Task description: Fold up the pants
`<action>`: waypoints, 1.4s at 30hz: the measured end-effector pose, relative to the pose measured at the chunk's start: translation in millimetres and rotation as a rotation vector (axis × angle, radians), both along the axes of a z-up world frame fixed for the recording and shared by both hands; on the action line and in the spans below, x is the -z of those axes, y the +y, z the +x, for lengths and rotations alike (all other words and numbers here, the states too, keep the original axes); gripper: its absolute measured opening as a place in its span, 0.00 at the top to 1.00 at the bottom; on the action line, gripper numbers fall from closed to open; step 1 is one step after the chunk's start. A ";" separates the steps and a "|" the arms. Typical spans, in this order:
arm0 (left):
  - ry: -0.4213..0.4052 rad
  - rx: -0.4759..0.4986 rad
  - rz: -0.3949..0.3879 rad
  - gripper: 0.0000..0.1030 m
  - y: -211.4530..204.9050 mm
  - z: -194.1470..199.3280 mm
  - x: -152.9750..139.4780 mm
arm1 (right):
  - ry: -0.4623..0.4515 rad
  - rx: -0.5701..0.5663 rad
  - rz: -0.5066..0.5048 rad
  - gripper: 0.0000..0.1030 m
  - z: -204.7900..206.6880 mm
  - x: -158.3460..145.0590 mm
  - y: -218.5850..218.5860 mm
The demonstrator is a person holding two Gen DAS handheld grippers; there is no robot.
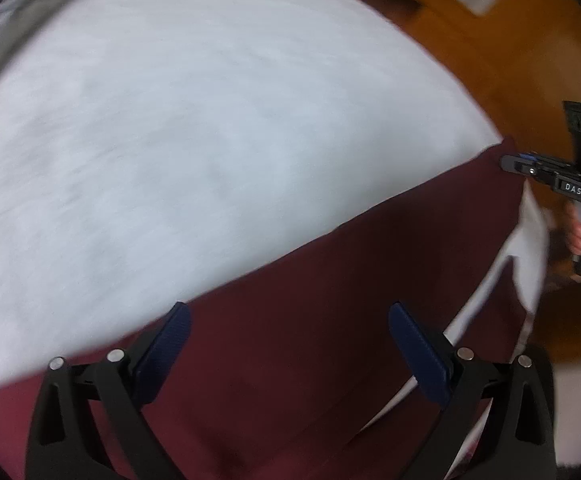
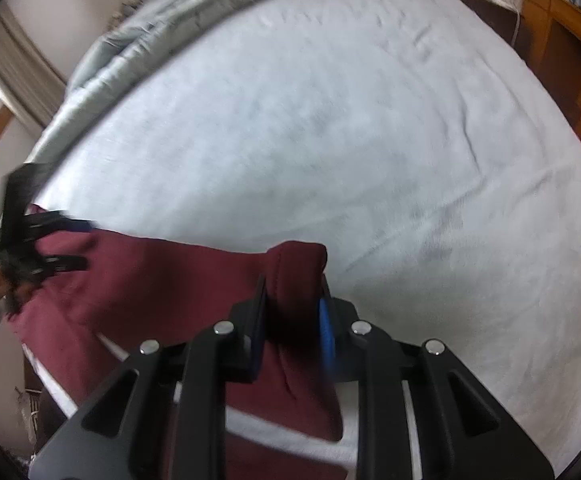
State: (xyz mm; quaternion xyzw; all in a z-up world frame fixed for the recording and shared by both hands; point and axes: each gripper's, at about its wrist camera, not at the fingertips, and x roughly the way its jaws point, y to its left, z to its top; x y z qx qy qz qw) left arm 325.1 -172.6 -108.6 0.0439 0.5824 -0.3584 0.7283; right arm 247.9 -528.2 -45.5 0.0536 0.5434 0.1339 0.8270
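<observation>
Between the jaws of the right gripper point(image 2: 292, 312) a bunched end of the maroon pants point(image 2: 162, 280) sits clamped on the bed point(image 2: 370, 120); with the left gripper point(image 1: 290, 344) jaws apart above the cloth, seat them on the edge before lifting.

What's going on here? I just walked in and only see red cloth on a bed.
A person is folding maroon pants on a white bed, with a handheld gripper in each hand. The right gripper is clamped on a bunched end of the pants. The left gripper is open above the other end, near the bed's edge, gripping nothing. The pants lie mostly flat along that edge, so the fold looks barely begun.
</observation>
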 end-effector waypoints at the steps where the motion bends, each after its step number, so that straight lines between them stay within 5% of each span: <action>1: 0.016 0.031 -0.025 0.04 -5.6 4.3 2.3 | -0.024 -0.013 0.014 0.80 -5.4 -8.6 2.4; 7: 0.197 0.244 -0.204 0.04 -34.3 23.6 12.3 | -0.124 -0.079 0.051 0.80 -14.7 -52.1 15.5; 13: 0.380 0.267 -0.236 0.04 -39.6 43.0 30.4 | -0.167 -0.105 0.070 0.80 -21.0 -73.6 20.5; 16: 0.400 0.268 -0.228 0.06 -37.2 46.1 36.6 | -0.171 -0.104 0.081 0.80 -24.8 -74.5 18.2; 18: 0.379 0.251 -0.217 0.33 -31.1 46.8 30.9 | -0.167 -0.086 0.081 0.80 -24.8 -71.9 16.0; 19: 0.371 0.253 -0.200 0.65 -24.9 51.1 32.0 | -0.161 -0.070 0.088 0.80 -24.3 -69.0 13.3; 21: 0.320 0.267 -0.158 0.83 -21.6 41.8 24.1 | -0.145 -0.047 0.106 0.80 -24.7 -62.8 9.0; 26: 0.069 0.131 -0.115 0.87 -7.6 2.3 -27.5 | -0.124 0.013 0.071 0.80 -37.9 -48.2 8.3; 29: -0.163 0.107 0.027 0.87 -17.9 -69.4 -68.8 | -0.129 0.035 0.061 0.80 -55.3 -43.6 5.1; 31: -0.243 0.105 0.113 0.87 -24.1 -105.9 -73.9 | -0.132 0.041 0.043 0.80 -71.5 -38.6 4.6; 34: -0.287 0.116 0.183 0.87 -34.1 -162.8 -62.1 | -0.118 0.045 0.009 0.80 -103.0 -24.5 5.2; 39: -0.245 0.089 0.219 0.86 -30.5 -222.5 -19.5 | -0.030 0.046 -0.018 0.78 -159.0 17.4 6.8; 42: -0.241 0.079 0.258 0.86 -30.8 -239.3 4.4 | 0.058 0.052 -0.068 0.54 -184.4 39.8 16.7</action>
